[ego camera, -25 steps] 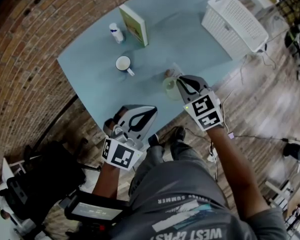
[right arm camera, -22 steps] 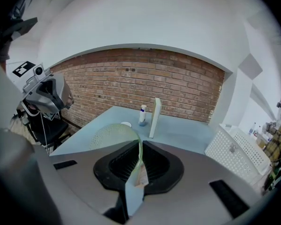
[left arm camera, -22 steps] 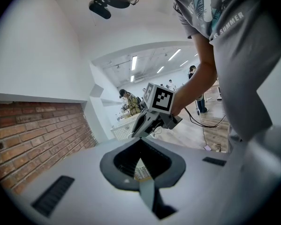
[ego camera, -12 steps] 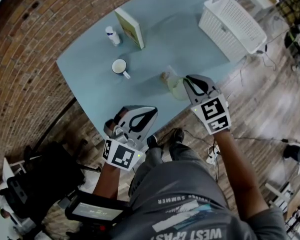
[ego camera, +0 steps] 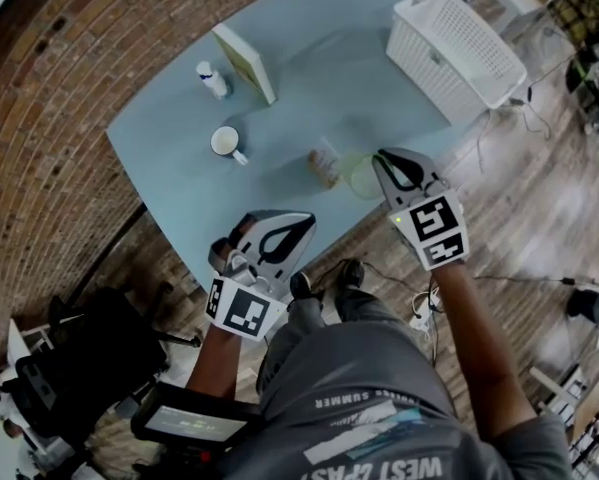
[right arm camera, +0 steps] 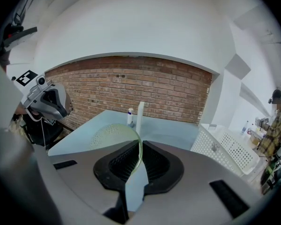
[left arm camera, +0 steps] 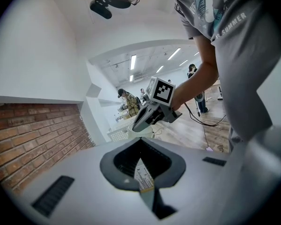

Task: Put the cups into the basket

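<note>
Green cup (ego camera: 362, 177) nearer basket (ego camera: 457, 43); right gripper view shows R gripper (ego camera: 383, 164) fingers pinching rim; L gripper (ego camera: 301, 225) closed, empty.

You are holding a thin, translucent green plastic cup (right arm camera: 113, 134); its wall is showing a fine dotted texture. The right gripper (right arm camera: 138, 170) is showing a smooth, matt grey plastic shell with ribbed black pads (right arm camera: 161, 165). The table (ego camera: 309, 88) is presenting a smooth, matt pale-blue top. The basket (ego camera: 457, 46) is looking like white perforated plastic. The mug (ego camera: 224, 141) is appearing glossy white. Rough brick (ego camera: 49, 138) is meeting a shiny wood floor (ego camera: 539, 198).
</note>
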The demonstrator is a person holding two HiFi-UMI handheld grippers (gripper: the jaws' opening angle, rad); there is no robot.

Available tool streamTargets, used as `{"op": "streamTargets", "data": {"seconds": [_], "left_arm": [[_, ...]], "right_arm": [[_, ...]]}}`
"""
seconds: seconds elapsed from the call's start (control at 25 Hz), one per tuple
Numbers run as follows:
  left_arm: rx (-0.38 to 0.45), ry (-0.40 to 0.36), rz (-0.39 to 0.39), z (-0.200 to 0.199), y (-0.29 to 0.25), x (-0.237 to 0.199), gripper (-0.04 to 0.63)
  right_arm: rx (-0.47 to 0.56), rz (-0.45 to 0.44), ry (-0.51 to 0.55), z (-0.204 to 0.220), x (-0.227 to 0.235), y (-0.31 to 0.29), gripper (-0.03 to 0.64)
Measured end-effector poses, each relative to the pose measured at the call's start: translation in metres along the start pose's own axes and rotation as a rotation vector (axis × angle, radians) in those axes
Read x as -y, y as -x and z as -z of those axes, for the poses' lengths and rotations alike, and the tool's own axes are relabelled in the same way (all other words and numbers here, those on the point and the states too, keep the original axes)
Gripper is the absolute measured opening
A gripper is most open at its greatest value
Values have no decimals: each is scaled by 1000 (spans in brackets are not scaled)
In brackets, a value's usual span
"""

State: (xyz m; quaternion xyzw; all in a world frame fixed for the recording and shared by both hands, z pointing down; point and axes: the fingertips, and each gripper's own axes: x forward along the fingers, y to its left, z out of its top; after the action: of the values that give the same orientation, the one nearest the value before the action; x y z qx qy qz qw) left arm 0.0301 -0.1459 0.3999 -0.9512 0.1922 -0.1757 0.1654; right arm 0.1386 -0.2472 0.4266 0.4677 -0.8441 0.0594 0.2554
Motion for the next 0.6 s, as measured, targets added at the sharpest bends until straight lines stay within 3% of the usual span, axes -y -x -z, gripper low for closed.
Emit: {"op": "streamTargets", "data": {"seconds": [0.6], "left_arm": [[24, 15, -52, -29, -30, -1, 2]], "right_arm": [[56, -9, 30, -12, 40, 27, 34]]}}
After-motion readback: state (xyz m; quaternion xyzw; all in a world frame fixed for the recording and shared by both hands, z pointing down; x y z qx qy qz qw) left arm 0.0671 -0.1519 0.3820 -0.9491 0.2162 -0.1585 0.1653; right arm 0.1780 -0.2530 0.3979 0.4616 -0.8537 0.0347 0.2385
